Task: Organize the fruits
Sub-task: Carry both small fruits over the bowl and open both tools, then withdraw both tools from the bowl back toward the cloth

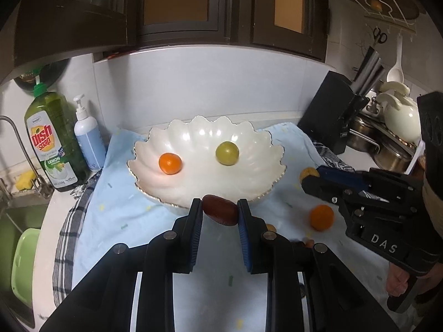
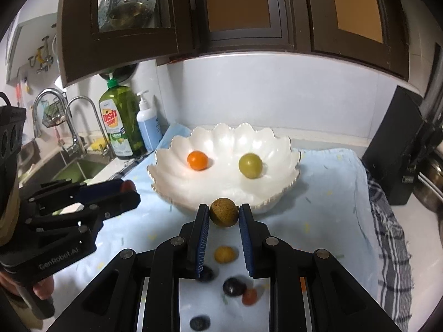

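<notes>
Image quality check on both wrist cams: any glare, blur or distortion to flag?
Left wrist view: heavy fisheye bending and dark corners; glare streaks on the white scalloped bowl; the loose orange fruit on the cloth is smeared. Right wrist view: same bending; glare on the bowl's back wall; the small dark fruits below the fingers are blurred, while the held brown round fruit stays sharp.

A round orange fruit [image 1: 170, 163] and a round yellow-green fruit [image 1: 227, 153] sit apart inside the scalloped pearly-white bowl [image 1: 210, 132] at centre frame; an oval dark-red fruit [image 1: 220, 212] and a round speckled brown fruit [image 2: 223, 212] hang at its near rim.
</notes>
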`<state>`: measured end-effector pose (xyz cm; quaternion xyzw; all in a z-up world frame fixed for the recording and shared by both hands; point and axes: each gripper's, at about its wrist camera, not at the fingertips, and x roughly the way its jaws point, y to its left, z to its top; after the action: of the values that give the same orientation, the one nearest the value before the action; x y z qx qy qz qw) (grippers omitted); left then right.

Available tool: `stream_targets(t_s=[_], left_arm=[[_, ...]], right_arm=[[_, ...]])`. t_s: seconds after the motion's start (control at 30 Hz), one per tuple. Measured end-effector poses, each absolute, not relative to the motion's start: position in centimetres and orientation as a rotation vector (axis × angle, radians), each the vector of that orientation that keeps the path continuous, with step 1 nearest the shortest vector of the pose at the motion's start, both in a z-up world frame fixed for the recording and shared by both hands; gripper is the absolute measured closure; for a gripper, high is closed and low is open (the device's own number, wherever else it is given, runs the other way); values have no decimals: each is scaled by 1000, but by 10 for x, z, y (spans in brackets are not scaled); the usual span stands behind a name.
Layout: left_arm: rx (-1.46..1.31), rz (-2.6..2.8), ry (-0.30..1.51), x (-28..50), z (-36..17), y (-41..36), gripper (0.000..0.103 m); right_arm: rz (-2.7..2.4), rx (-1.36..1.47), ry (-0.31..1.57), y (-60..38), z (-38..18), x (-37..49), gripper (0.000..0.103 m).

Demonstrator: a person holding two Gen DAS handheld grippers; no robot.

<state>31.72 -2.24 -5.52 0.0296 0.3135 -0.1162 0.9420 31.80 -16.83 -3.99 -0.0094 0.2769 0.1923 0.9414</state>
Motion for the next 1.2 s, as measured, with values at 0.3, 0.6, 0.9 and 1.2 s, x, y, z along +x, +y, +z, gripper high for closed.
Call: stream_targets(t_s=[0.3,0.6,0.9,1.2], left_arm=[[69,-206,641,356,-52,-17,77],[90,-175,687,403,-61,-10,77],[70,-169,801,446,-84,-6,77],[85,-125,836,460,-97,-6,58]], right_arm=[[415,-12,598,-160,-37,365,79],[406,-35,695,-150,-54,416,79],[403,-72,789,-139,-72,453,79],[388,-89,841,-135,-83,473,77]])
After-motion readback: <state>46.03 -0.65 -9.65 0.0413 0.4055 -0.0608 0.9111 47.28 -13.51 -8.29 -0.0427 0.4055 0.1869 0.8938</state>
